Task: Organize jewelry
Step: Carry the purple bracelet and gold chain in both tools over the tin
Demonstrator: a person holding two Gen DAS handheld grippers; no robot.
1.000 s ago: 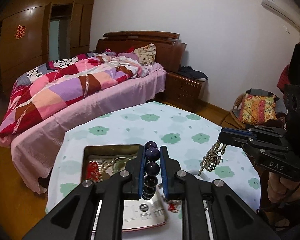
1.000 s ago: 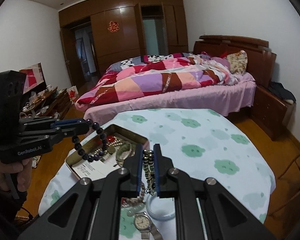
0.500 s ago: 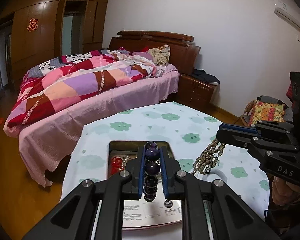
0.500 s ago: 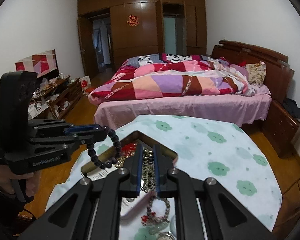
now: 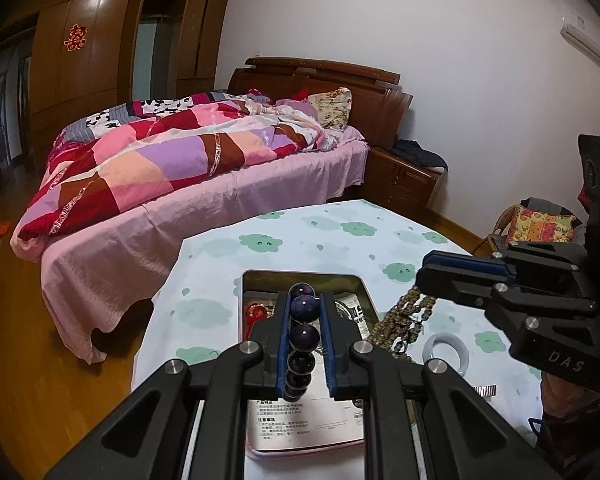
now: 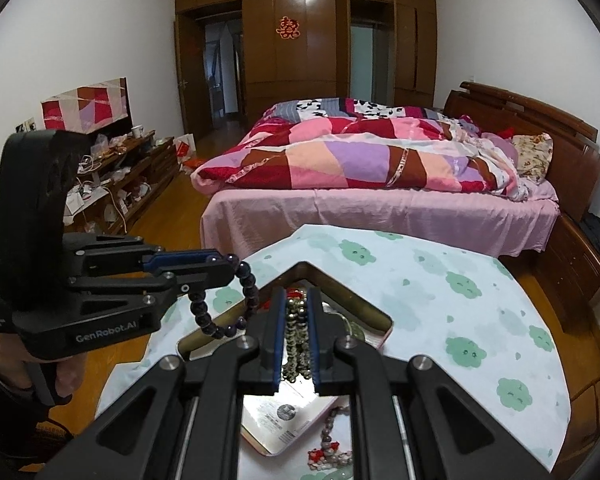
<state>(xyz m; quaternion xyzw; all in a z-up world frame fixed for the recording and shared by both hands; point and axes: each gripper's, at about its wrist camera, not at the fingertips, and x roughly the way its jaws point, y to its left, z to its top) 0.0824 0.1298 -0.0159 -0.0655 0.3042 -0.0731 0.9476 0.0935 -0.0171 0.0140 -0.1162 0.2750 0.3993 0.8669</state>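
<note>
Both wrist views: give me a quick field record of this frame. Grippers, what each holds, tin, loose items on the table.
left gripper: shut on dark purple bead bracelet, above the tin
right gripper: shut on brass-coloured bead strand, strand hanging by the tin's right edge
tin: open, on the cloud-print tablecloth; red item and printed paper inside
loose on table: pale bangle, red-and-grey bead piece
</note>
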